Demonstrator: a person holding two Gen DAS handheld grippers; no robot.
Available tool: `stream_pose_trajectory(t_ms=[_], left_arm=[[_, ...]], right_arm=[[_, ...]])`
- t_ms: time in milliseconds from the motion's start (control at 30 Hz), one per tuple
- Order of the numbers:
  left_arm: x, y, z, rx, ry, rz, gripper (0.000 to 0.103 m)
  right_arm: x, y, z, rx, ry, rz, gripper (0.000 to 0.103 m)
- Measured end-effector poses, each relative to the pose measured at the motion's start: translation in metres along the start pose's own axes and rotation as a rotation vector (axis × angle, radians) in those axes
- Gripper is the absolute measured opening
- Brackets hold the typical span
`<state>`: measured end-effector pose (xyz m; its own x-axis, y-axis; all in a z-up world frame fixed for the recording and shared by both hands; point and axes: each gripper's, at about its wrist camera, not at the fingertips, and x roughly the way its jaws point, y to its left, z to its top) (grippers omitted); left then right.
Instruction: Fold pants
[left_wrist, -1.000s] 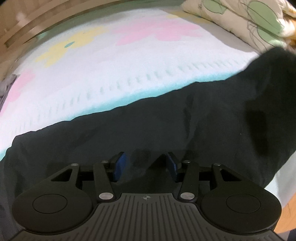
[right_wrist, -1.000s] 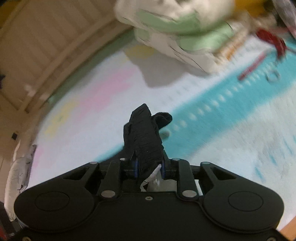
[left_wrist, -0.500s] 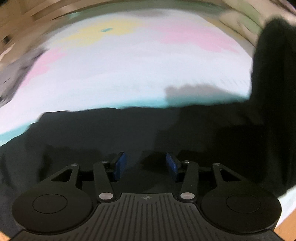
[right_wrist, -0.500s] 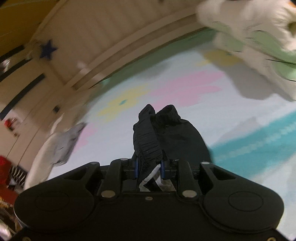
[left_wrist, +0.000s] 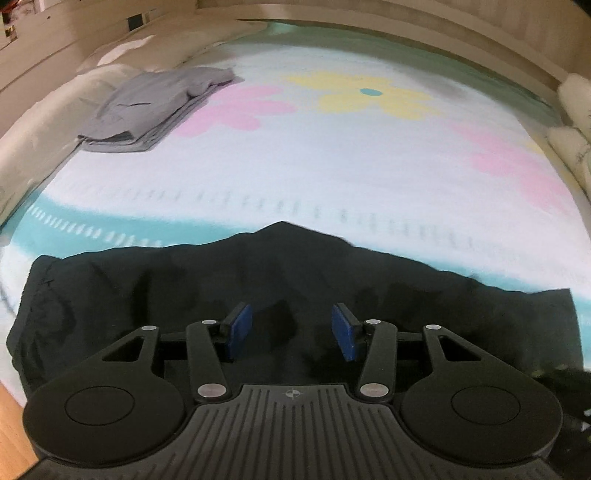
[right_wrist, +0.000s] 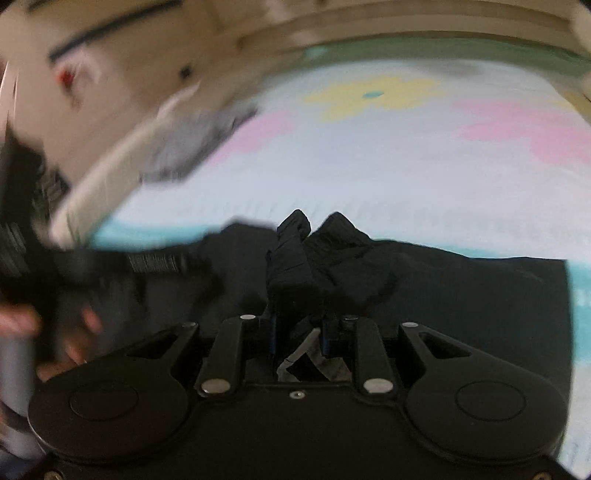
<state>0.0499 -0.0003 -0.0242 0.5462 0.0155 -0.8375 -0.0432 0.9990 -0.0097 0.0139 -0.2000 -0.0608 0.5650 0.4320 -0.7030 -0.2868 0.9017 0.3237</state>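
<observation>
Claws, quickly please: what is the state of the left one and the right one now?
Left claw: open, nothing between the pads, black pants underneath.
Right claw: closed on bunched black pants.

Both wrist cameras look steeply down, close above the pants (left_wrist: 280, 288), sharing the flowered blanket (right_wrist: 369, 166).

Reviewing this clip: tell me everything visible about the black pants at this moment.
The black pants are of thin, matte, wrinkled fabric and lie spread across the near edge of the flowered bedspread. A gathered, ribbed band of them, seemingly the waistband, with a white tag beside it, is bunched upright between the pads of the right gripper. The left gripper is over the cloth with its jaws apart, clamping nothing.
</observation>
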Motion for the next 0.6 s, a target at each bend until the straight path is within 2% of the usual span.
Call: stream_pose_trajectory(t_ms=[67, 167, 233, 333, 400, 500, 600], left_arm=[[-0.001, 0.007, -0.001, -0.001, 0.000, -0.005, 0.046], [-0.003, 0.011, 0.000, -0.003, -0.004, -0.011, 0.046], [-0.003, 0.013, -0.002, 0.000, -0.008, -0.020, 0.046], [-0.001, 0.006, -0.006, 0.015, -0.006, -0.046, 0.046], [0.000, -0.004, -0.008, 0.048, -0.005, -0.063, 0.046], [0.003, -0.022, -0.015, 0.117, -0.004, -0.074, 0.046], [0.011, -0.033, -0.022, 0.155, 0.041, -0.106, 0.046]], right_arm=[[0.018, 0.012, -0.008, -0.048, 0.045, 0.018, 0.043], [0.025, 0.021, -0.013, -0.054, 0.083, 0.067, 0.052], [0.016, 0.020, -0.012, -0.050, 0.066, 0.108, 0.059], [-0.004, 0.007, -0.009, -0.017, 0.000, 0.121, 0.060], [-0.012, -0.009, -0.002, 0.024, -0.026, 0.070, 0.060], [-0.022, -0.045, 0.002, 0.105, -0.052, -0.061, 0.059], [-0.025, -0.074, 0.001, 0.165, -0.048, -0.163, 0.059]])
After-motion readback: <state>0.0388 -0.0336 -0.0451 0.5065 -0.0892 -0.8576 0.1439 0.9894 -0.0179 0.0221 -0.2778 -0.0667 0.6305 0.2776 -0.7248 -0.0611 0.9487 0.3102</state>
